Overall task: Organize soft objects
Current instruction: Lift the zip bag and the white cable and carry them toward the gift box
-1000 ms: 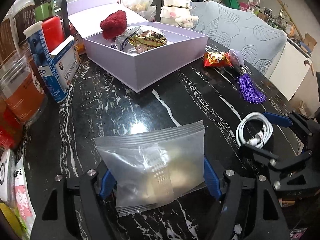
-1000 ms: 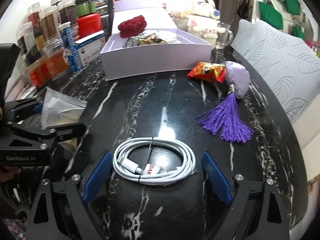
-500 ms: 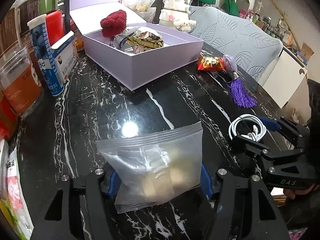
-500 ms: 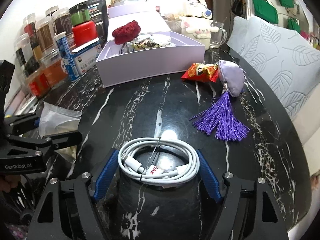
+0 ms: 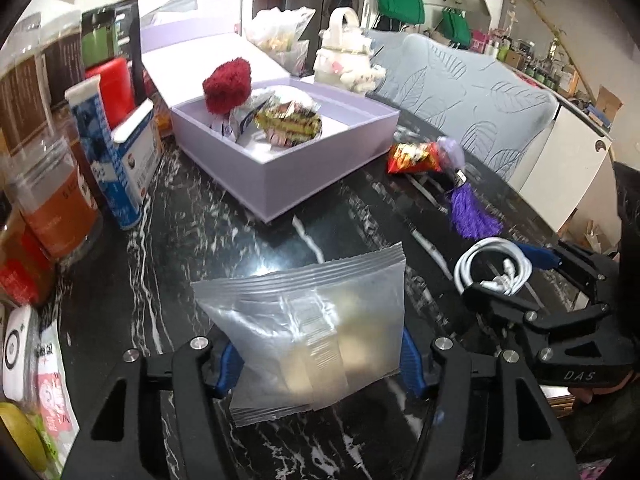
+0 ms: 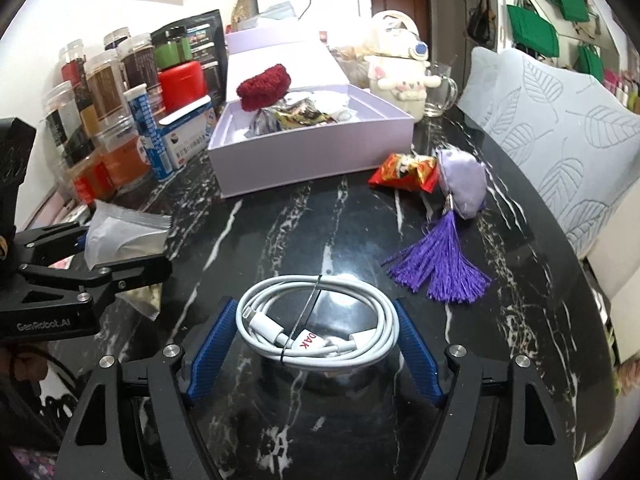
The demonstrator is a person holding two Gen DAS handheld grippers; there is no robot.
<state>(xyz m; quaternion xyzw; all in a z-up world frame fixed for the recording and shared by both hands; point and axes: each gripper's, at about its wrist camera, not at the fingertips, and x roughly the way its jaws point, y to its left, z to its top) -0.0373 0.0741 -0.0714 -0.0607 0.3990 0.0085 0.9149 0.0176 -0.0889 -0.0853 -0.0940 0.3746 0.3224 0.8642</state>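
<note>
The left gripper [image 5: 316, 356] pinched a frosted zip bag [image 5: 308, 332], lifted off the marble table [image 5: 192, 216] in front of the open lilac box [image 5: 288, 160]. The right gripper [image 6: 316, 344], beside it and equally short of the box, clamped a coiled white cable [image 6: 320, 320]; both sets of jaws had just been closing.

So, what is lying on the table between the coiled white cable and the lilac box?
Only bare black marble lies between the white cable and the lilac box; the right wrist view shows it.
</note>
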